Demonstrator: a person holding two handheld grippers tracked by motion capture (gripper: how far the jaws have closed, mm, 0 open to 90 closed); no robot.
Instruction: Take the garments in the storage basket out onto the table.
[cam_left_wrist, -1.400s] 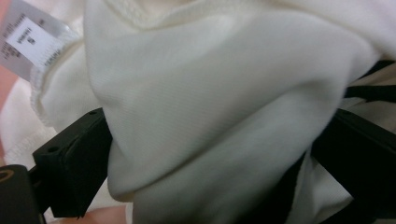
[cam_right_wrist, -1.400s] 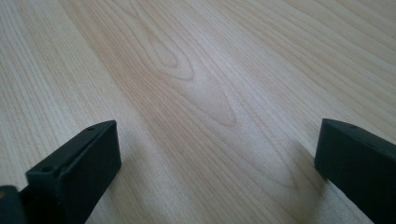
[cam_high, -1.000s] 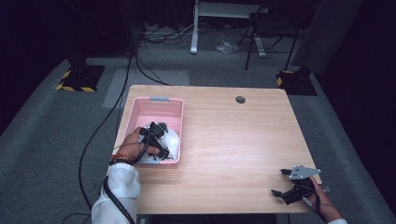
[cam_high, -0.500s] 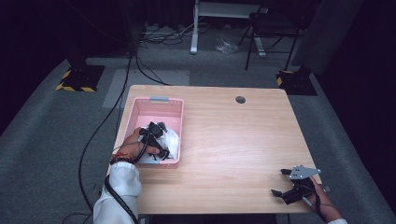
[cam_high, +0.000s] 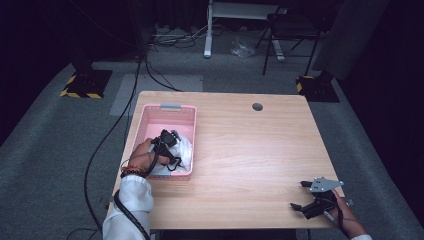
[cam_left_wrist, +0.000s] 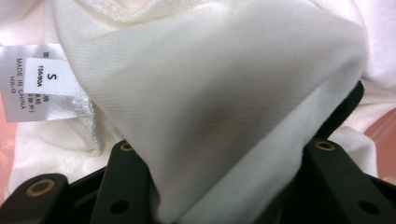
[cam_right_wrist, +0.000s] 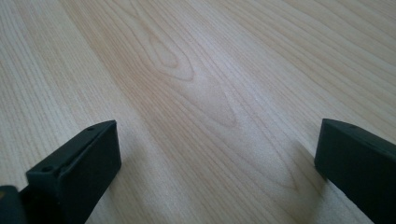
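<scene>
High view: my left gripper (cam_high: 167, 140) sits in the pink basket (cam_high: 170, 114) at centre left, clamped on the white garment (cam_high: 184, 150); my right gripper (cam_high: 306, 199) rests wide apart on the counter (cam_high: 250, 150), lower right.

Left gripper view: a thick fold of cloth fills the jaws beside the size label (cam_left_wrist: 39, 88). I'd lift slowly and straight up so the fold doesn't slip.

Right gripper view: jaws wide over bare wood, ready to help.

Lab or studio recording space: dark curtained walls, grey carpet (cam_high: 60, 150), loose floor cables (cam_high: 150, 75), hazard-striped stand bases (cam_high: 82, 82) far left and right, lone wooden table (cam_high: 250, 150) under bright light.
</scene>
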